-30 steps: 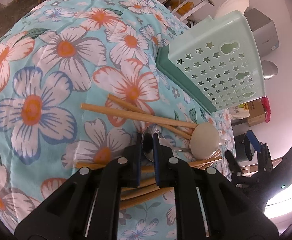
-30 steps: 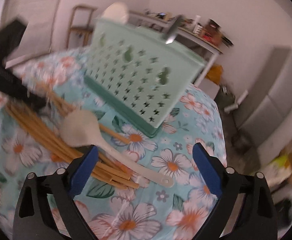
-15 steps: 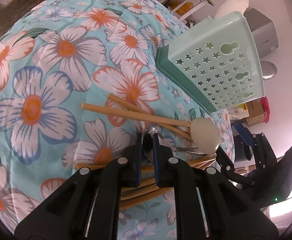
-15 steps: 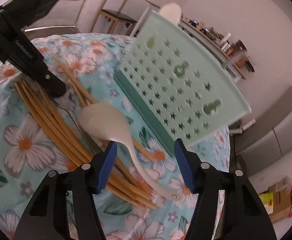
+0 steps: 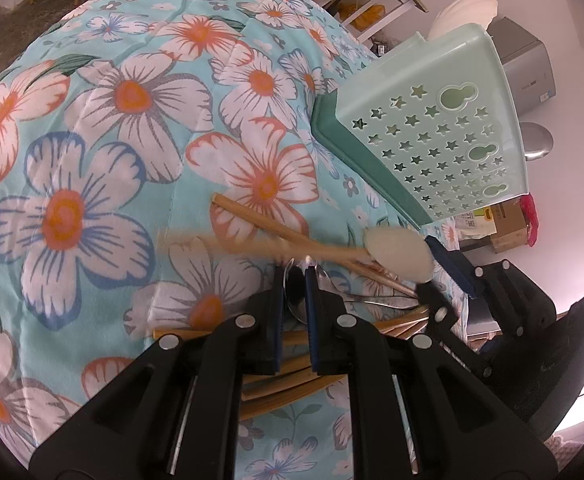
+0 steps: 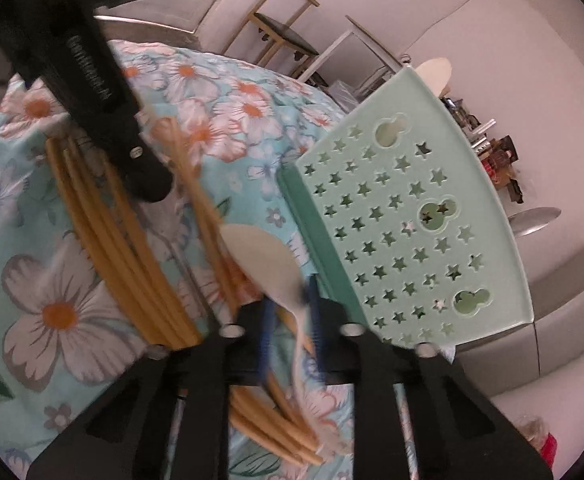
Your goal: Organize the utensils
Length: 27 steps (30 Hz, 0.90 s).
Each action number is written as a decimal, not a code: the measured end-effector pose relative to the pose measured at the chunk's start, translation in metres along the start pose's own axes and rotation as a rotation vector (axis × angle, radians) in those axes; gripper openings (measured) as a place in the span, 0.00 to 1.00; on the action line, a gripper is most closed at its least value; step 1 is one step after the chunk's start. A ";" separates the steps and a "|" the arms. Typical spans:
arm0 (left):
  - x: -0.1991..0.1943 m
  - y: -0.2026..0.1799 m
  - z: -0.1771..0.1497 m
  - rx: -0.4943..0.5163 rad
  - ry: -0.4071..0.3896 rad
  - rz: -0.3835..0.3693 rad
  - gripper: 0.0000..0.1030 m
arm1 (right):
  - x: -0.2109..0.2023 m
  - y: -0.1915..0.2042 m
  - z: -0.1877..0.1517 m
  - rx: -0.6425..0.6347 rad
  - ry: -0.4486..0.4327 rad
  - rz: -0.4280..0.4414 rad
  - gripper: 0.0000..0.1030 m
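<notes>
- The right claw [image 6: 290, 328] is clamped on the neck of a white plastic spoon [image 6: 262, 260]. The spoon's bowl points away from the claw, toward the top left of the right wrist view, and its handle runs back down between the blue pads [image 6: 266, 330].
- From the left wrist view the same white spoon [image 5: 398, 254] sits just below the lower corner of the mint basket [image 5: 444, 136], bowl pointing left, with the right claw [image 5: 442, 280] behind it.
- The left claw [image 5: 294, 312] is nearly closed around the bowl of a metal spoon [image 5: 296, 300]. The pads look like they pinch it, but I can't tell for sure. The metal spoon's handle runs off to the right, toward the right claw.
- Bamboo chopsticks [image 5: 292, 236] lie crossed on the flowery cloth [image 5: 92, 160] below and left of the basket, long axis roughly left to right, and one looks blurred. More chopsticks [image 6: 124, 256] are bundled under both claws.
- The mint basket [image 6: 404, 224] stands on a darker green tray [image 6: 316, 248], its star-hole wall facing the cameras. A white spoon-like utensil [image 6: 436, 72] sticks up out of its top. The rest of the inside is hidden.
</notes>
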<state>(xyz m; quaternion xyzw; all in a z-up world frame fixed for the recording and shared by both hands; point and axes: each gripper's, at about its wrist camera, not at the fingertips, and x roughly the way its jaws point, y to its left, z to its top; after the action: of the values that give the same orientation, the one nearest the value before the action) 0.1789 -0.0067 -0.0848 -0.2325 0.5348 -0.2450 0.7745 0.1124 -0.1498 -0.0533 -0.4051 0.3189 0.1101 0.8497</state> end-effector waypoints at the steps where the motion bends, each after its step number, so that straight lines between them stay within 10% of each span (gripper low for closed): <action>1: 0.000 0.000 0.000 0.000 0.000 0.000 0.10 | -0.002 -0.006 0.001 0.031 -0.006 0.004 0.05; 16: 0.000 -0.008 -0.004 0.038 -0.041 0.015 0.08 | -0.044 -0.130 -0.044 0.834 -0.155 0.283 0.04; 27: -0.047 -0.060 -0.016 0.286 -0.195 0.098 0.02 | -0.069 -0.158 -0.069 1.033 -0.273 0.319 0.04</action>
<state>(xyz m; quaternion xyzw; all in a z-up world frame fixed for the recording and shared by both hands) 0.1414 -0.0252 -0.0188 -0.1163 0.4273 -0.2569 0.8590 0.0987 -0.2992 0.0555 0.1355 0.2757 0.1183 0.9443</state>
